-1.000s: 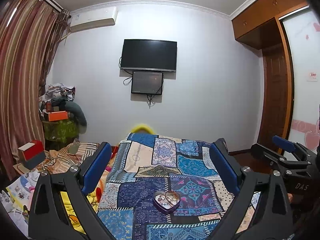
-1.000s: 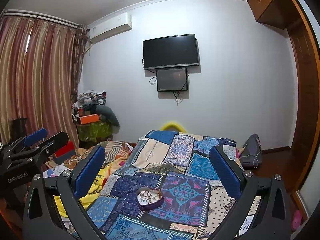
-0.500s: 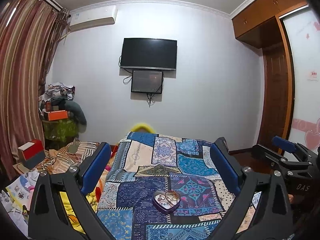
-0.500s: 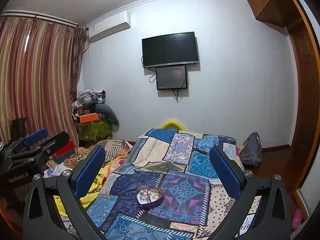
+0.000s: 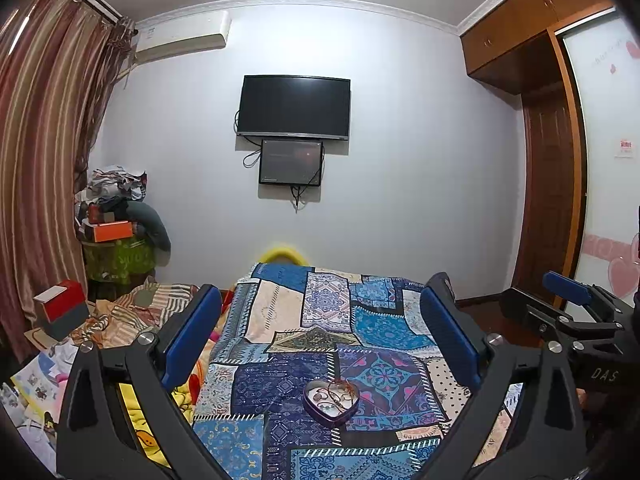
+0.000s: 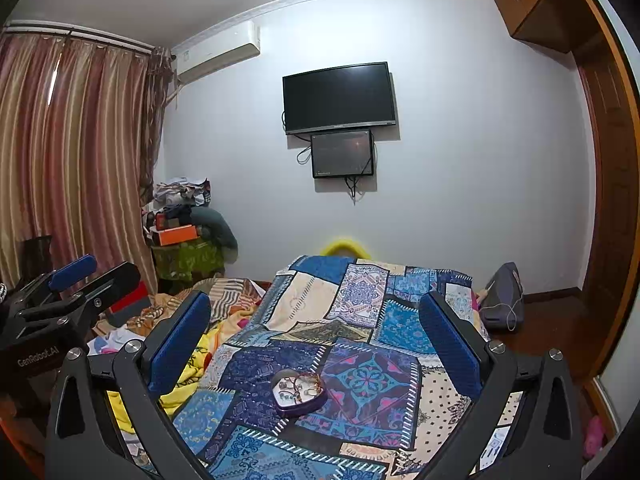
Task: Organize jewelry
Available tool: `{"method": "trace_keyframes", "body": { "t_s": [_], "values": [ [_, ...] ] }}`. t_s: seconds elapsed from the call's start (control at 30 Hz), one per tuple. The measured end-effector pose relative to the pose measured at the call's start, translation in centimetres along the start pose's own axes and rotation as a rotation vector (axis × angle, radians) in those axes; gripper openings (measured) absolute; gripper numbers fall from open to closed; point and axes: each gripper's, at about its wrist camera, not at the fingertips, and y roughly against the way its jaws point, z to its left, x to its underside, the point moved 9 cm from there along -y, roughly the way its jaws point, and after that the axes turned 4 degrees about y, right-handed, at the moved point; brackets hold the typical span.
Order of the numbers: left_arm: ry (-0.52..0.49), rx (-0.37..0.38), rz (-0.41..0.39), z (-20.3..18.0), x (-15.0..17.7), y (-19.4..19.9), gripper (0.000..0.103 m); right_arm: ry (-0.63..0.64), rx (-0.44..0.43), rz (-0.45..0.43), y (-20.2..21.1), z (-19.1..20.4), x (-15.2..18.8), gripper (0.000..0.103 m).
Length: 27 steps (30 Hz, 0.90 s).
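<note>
A purple heart-shaped tin (image 5: pixel 330 403) with tangled jewelry (image 5: pixel 340 392) in it lies open on the patchwork bedspread (image 5: pixel 320 320). It also shows in the right wrist view (image 6: pixel 298 396), where the bedspread (image 6: pixel 360 300) lies under it. My left gripper (image 5: pixel 320 320) is open and empty, held above the bed well short of the tin. My right gripper (image 6: pixel 314 322) is open and empty, also held back from the tin. Each gripper shows at the edge of the other's view, the right one (image 5: pixel 568 320) and the left one (image 6: pixel 60 292).
A pile of striped and yellow bedding (image 5: pixel 132 316) lies left of the bedspread. A red box (image 5: pixel 62 304) and stacked clutter (image 5: pixel 116 232) stand by the curtain. A grey bag (image 6: pixel 502 300) sits on the floor at the right. A TV (image 5: pixel 294 108) hangs on the far wall.
Both views have tilted up very slightly, so the tin sits a touch lower in frame. Both grippers stay open and empty.
</note>
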Motion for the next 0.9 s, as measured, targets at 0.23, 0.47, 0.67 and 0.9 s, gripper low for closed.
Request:
{"method": "trace_keyframes", "body": {
  "t_s": [0.23,0.47,0.67,0.9],
  "values": [
    [0.002,0.019,0.002,-0.04,-0.13,0.3,0.1,0.002,0.002,0.0,0.01,-0.11,-0.17,0.103],
    [-0.001,0.017,0.003,-0.1,-0.23,0.24,0.1,-0.001,0.001,-0.001,0.0,-0.11,-0.09,0.103],
    [-0.006,0.017,0.008,-0.22,0.01,0.14,0.1,0.0,0.003,0.001,-0.02,-0.19,-0.19,0.103],
    [-0.017,0.024,0.017,-0.34,0.41,0.17,0.1,-0.003,0.002,0.007,-0.11,-0.15,-0.13,0.103]
  ]
}}
